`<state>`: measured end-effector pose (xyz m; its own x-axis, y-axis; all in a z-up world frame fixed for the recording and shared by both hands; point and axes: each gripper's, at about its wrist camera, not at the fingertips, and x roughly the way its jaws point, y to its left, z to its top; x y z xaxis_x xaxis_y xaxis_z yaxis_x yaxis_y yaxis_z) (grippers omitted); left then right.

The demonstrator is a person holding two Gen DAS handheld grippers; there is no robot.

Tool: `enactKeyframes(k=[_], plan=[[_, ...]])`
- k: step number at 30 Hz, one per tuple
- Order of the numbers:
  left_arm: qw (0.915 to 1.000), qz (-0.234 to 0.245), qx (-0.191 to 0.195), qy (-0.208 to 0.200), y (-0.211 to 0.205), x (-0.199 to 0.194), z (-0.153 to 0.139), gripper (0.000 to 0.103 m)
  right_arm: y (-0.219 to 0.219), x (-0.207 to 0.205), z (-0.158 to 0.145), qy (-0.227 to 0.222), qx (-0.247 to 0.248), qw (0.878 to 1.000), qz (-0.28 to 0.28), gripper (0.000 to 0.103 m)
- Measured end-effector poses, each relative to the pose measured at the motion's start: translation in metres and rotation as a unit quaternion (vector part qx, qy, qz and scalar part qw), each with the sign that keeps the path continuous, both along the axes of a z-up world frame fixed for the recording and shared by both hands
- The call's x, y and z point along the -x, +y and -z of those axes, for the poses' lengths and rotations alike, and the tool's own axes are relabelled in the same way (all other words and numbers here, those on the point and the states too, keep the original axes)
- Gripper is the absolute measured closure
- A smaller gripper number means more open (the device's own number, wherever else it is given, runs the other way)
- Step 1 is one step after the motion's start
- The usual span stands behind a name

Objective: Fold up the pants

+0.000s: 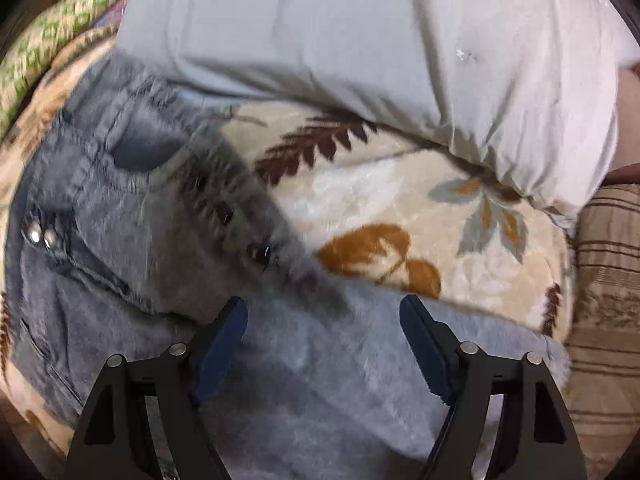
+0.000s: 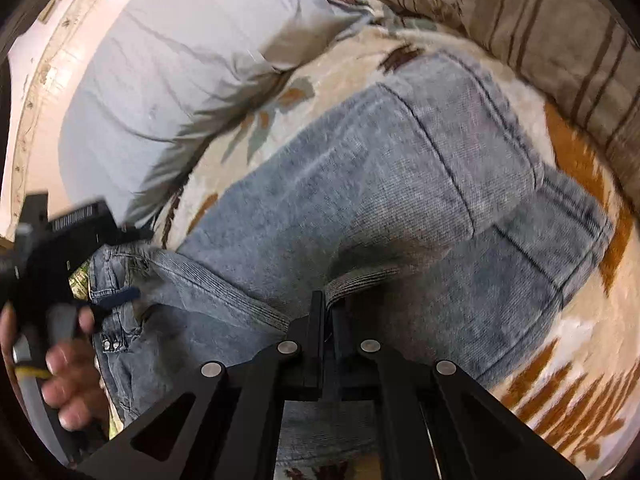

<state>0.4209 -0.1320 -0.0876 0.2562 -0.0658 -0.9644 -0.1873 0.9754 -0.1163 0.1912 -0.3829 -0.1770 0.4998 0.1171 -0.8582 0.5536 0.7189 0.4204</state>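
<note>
Pants [image 2: 360, 200] faded blue denim; blanket [image 1: 400, 200] cream, brown-orange leaf print; shirt [image 1: 360, 40] pale grey.

pants [image 2: 400, 184] spread flat on a blanket [image 1: 360, 200], waistband end at left in the left wrist view. a person's torso [image 1: 360, 40] stands behind the blanket's far edge. a striped cushion [image 1: 608, 280] lies right of the blanket. left gripper [image 1: 324, 320] above a pant leg; right gripper [image 2: 328, 312] at a fold.

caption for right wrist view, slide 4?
Right claw shut on a fold of the blue jeans lying on a leaf-patterned blanket; left claw hovers at the waistband.
</note>
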Motion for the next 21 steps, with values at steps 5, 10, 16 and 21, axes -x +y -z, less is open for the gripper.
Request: enactKeyframes(k=[5,10,16,21], plan=[[0.9956,-0.016,-0.076,0.052,0.005,-0.009,0.040,0.081,-0.013,0.021,0.002,-0.017,-0.066,0.997,0.024,0.101],[0.9958,-0.070,0.055,-0.020,0.049,0.035,0.005,0.096,-0.023,0.029,0.004,-0.035,-0.105,0.993,0.041,0.101],[0.9774,-0.109,0.151,-0.100,0.097,0.157,-0.032,0.096,-0.023,0.057,-0.026,-0.088,-0.089,0.991,0.037,0.099],[0.9821,-0.125,0.137,-0.032,0.102,0.199,0.042,0.096,-0.025,0.064,0.004,-0.035,-0.088,0.995,0.038,0.091]])
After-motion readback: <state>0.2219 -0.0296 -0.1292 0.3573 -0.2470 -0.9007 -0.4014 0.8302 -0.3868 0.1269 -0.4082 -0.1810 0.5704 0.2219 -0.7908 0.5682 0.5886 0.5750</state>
